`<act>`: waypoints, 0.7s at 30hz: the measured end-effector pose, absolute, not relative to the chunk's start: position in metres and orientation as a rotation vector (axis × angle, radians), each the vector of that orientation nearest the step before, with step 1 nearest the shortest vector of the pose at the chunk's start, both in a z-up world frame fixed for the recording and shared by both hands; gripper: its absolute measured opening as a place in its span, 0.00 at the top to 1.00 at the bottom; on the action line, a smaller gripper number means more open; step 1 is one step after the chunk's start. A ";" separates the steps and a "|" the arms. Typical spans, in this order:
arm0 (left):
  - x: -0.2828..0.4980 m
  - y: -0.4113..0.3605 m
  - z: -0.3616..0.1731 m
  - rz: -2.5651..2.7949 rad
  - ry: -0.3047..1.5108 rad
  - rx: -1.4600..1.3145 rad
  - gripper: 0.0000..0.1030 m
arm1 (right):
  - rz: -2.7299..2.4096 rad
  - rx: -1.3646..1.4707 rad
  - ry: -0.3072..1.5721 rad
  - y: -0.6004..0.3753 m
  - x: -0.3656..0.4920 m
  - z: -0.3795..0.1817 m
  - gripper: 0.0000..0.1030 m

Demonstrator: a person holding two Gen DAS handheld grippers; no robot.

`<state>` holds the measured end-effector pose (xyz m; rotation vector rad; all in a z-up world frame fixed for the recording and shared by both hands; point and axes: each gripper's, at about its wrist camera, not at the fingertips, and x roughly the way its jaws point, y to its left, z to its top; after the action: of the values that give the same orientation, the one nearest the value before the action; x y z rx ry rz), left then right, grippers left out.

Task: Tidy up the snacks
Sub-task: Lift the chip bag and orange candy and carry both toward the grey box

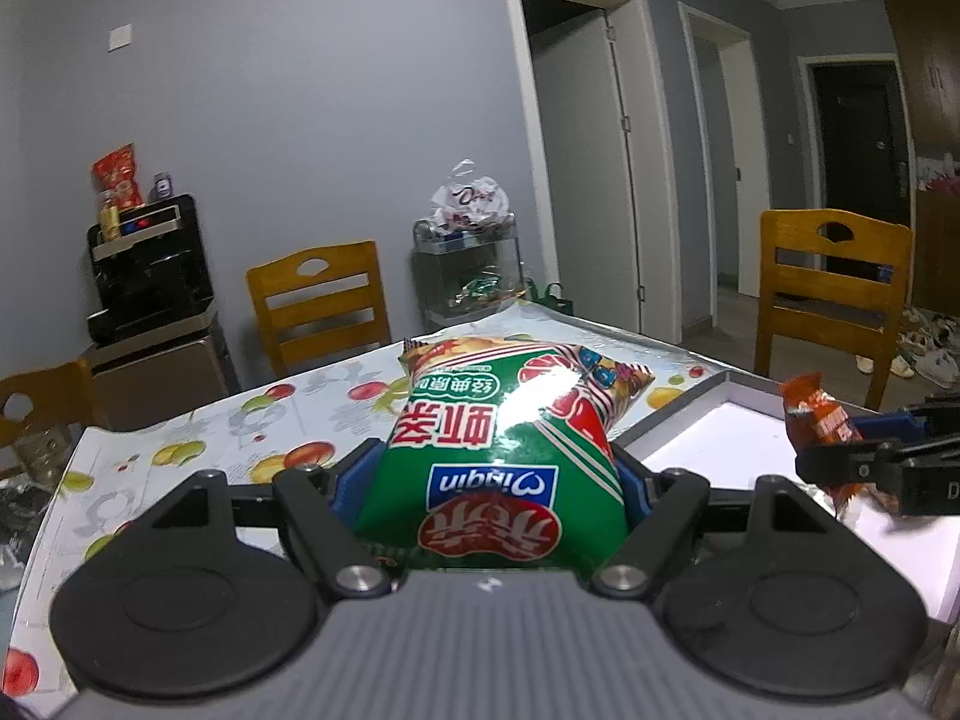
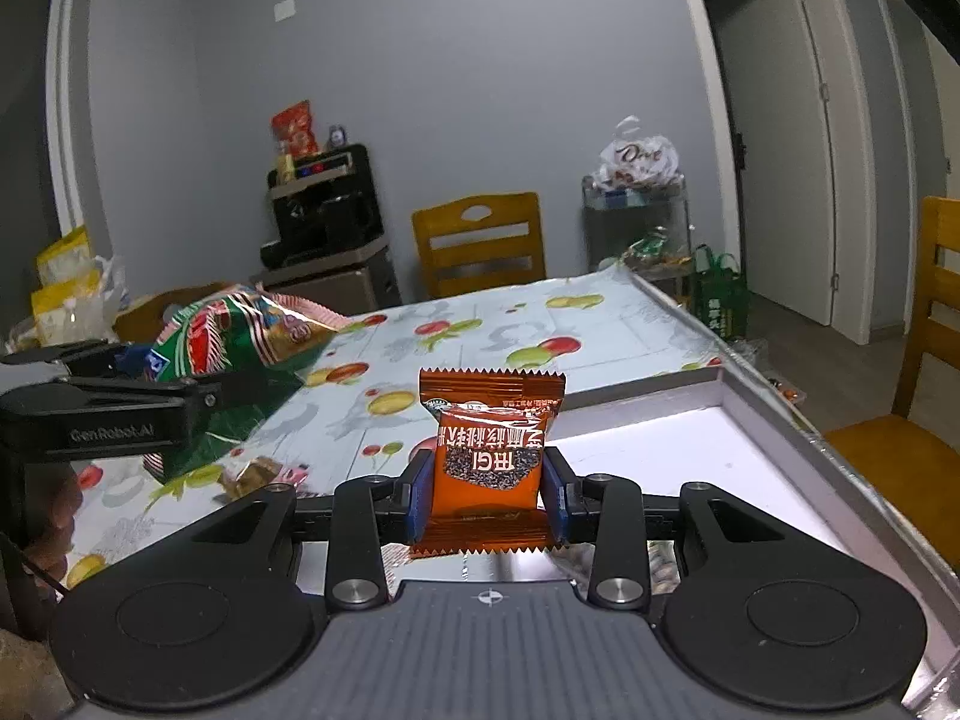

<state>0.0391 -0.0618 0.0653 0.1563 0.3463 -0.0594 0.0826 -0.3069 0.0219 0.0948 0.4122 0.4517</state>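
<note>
Snacks in the air, two of them, one per gripper, both carried over the table [image 2: 480, 324] with the fruit-print cloth. Left gripper [image 1: 489, 480] is clamped on one puffy green and red chip bag [image 1: 504, 432], blue pads pressing its sides, the bag lifted clear above the cloth. Right gripper [image 2: 487, 495] is clamped on one small orange snack packet [image 2: 489, 456], held upright with its serrated top edge up. One shallow white tray [image 2: 690, 450] sits on the table just right of the packet, its grey rim [image 2: 636, 391] showing. From the right wrist view, one more small wrapped snack [image 2: 255, 474] lies on the cloth, left of the packet and under the chip bag. Beyond the table, three wooden chairs [image 1: 318, 306] count up in the left wrist view
</note>
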 end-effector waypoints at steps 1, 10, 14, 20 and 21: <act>0.041 -0.066 0.066 -0.067 0.346 0.162 0.26 | 0.445 0.097 0.408 -0.309 0.082 0.023 0.63; 0.058 -0.098 0.073 -0.126 0.350 0.181 0.26 | 0.402 0.121 0.398 -0.330 0.082 0.023 0.63; 0.066 -0.116 0.078 -0.152 0.351 0.187 0.26 | 0.387 0.132 0.403 -0.335 0.084 0.023 0.63; 0.079 -0.144 0.083 -0.190 0.345 0.210 0.26 | 0.375 0.136 0.408 -0.342 0.085 0.022 0.63; 0.082 -0.146 0.084 -0.194 0.346 0.212 0.26 | 0.372 0.137 0.408 -0.343 0.085 0.022 0.63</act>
<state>0.0817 -0.1459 0.0840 0.2118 0.3455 -0.1935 0.0846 -0.3428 0.0217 0.1368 0.4080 0.3720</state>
